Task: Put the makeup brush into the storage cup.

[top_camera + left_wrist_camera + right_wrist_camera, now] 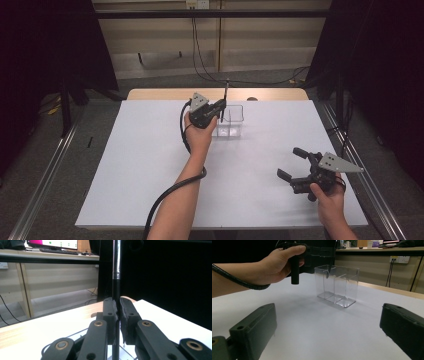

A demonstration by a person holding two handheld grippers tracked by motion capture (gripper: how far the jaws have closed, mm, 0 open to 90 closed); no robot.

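Black thin rod [116, 277] was what we had pinched upright in the left gripper [218, 109], jaws pressed together on it, over the clear plastic divided box [231, 121] at the table's [150, 165] far middle; rod's lower end sat at the box's left compartment. Right gripper [292, 164] we had resting near right, jaws spread wide, holding nothing, well apart from the box.

Clear glossy plastic box [337, 285] beside left tongs [117, 315]; matt white worktop [150, 165], wood edge; tongs matt black; glossy dark rod [116, 270] between them.
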